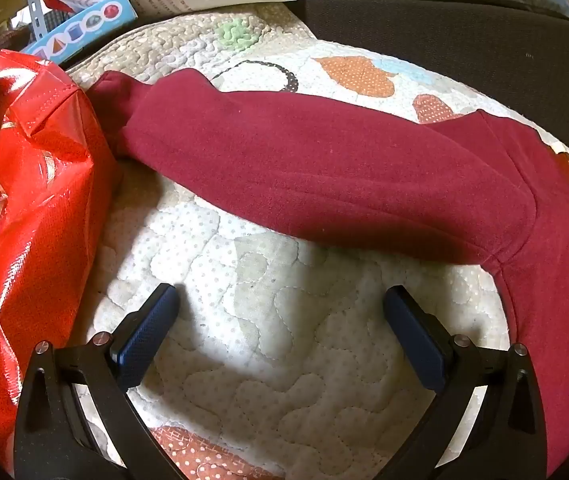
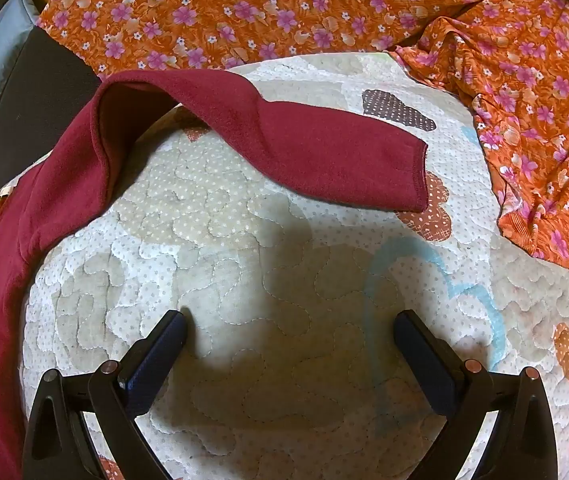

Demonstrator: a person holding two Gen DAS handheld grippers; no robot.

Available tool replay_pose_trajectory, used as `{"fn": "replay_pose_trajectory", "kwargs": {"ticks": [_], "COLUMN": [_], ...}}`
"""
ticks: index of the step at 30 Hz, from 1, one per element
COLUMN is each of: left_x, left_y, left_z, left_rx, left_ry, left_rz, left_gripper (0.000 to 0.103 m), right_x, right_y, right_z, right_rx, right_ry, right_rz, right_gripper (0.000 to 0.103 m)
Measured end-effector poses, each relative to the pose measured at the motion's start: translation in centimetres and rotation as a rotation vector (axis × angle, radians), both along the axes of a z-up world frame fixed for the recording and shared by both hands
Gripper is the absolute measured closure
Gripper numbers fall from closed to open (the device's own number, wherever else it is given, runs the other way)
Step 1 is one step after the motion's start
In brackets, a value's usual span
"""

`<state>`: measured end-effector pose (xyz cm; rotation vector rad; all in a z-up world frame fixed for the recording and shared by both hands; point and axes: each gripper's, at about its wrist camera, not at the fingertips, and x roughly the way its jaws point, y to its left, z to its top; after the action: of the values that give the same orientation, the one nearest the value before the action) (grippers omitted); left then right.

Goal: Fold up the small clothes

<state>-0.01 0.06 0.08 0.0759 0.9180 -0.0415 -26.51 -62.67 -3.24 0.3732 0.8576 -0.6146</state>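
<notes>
The left claw point(image 1: 280, 300) and right claw point(image 2: 290, 326) are held released and empty over the quilted bedcover point(image 2: 244, 280). The maroon sweater point(image 1: 324, 160) is spread flat, sleeves outstretched. No fold is seen yet; all folding is judged outstanding.

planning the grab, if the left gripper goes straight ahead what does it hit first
Probably the maroon sleeve, lying across the quilt ahead of the open left gripper. Depth is unclear, so it might touch quilt first.

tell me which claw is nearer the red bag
Left. The left claw hovers open over the quilt with the red bag right beside its left finger. The right claw is over bare quilt; no bag shows in its view.
</notes>
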Motion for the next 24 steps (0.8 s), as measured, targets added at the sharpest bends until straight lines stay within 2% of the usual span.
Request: {"fn": "replay_pose_trajectory", "kwargs": {"ticks": [7,10,13,17,19,22,24], "left_x": [0.0,-0.5,-2.1,-4.6,-5.6,-6.8,-7.6], "left_y": [-0.2,-0.6,-1.7,-4.0,-5.1,-5.6,-5.9], "left_z": [0.5,1.3,3.4,6.4,7.2,7.9,8.0], "left_rx": [0.019,-0.005,-0.026,0.019,0.032,0.003,-0.022], "left_ry": [0.062,0.08,0.018,-0.087,-0.102,-0.081,-0.065], "left_rz": [0.022,0.011,-0.022,-0.117,-0.162,-0.185,-0.187], "left_gripper": [0.001,0.001,0.001,0.001,0.001,0.001,0.001], "right_x": [0.0,-0.2,-0.1,-0.1,0.4,1.7,3.3], "right_y": [0.0,0.1,1.0,3.2,5.2,9.1,12.7], "right_z": [0.0,-0.1,0.6,3.3,4.7,7.0,8.4], "right_rx": [0.0,-0.015,-0.027,0.059,0.049,0.001,0.025], "right_ry": [0.001,0.013,0.028,-0.008,-0.027,-0.042,-0.058], "right_rz": [0.0,-0.004,-0.018,-0.011,0.027,0.123,0.238], "right_gripper": [0.0,0.0,0.002,0.005,0.005,0.005,0.005]}}
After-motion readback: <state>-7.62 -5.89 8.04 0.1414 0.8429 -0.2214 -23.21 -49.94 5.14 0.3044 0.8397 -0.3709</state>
